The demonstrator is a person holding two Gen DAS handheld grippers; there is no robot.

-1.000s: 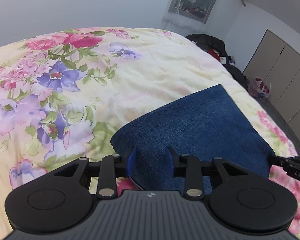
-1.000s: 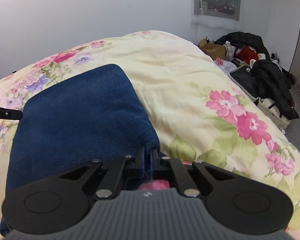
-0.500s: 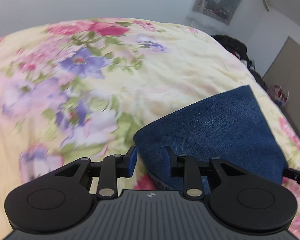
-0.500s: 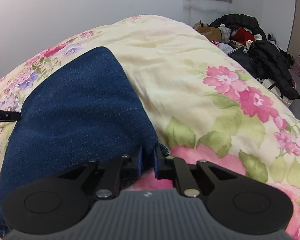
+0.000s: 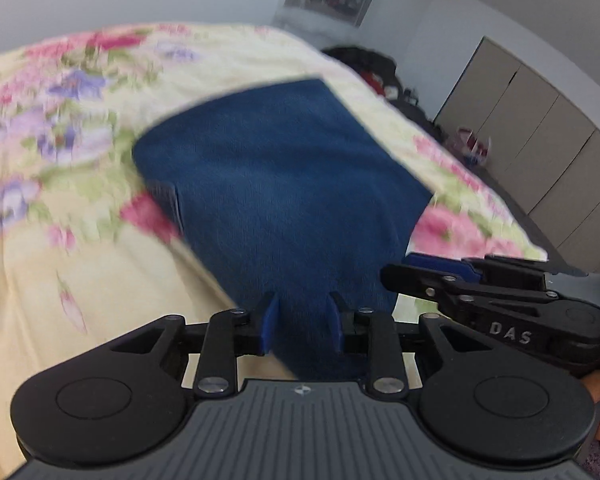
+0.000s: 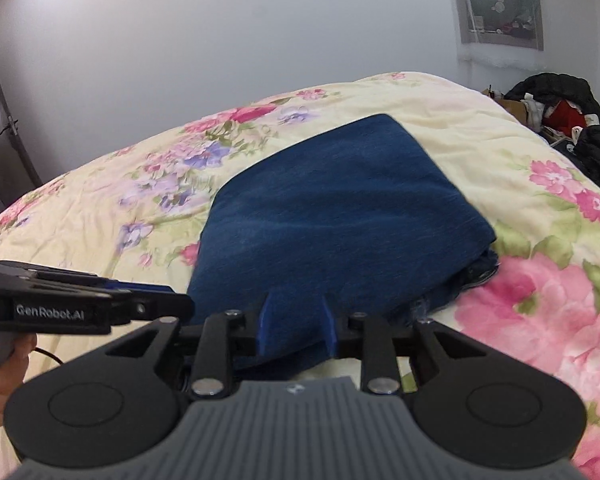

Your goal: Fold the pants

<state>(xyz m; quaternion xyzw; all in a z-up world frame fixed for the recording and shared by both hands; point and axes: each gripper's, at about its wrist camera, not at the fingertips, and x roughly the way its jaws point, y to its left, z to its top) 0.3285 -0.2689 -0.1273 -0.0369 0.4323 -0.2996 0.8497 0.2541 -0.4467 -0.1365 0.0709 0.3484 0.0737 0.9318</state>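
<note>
The dark blue denim pants (image 5: 284,184) lie folded into a thick rectangle on the floral bedspread (image 5: 80,272); they also show in the right wrist view (image 6: 340,220). My left gripper (image 5: 302,322) is open, its blue fingers apart over the near edge of the pants, holding nothing. My right gripper (image 6: 296,320) is open over the same near edge. Each gripper shows in the other's view: the right one at the right side (image 5: 432,268), the left one at the left side (image 6: 152,296).
The bed's right edge drops to the floor by grey wardrobe doors (image 5: 540,128). A pile of dark clothes and bags (image 6: 568,120) lies beyond the bed at the right. A white wall (image 6: 220,40) stands behind the bed.
My right gripper has opened and let go of the pants' corner. Both grippers have pulled back toward me and closer together. The pants now lie flat and released.
</note>
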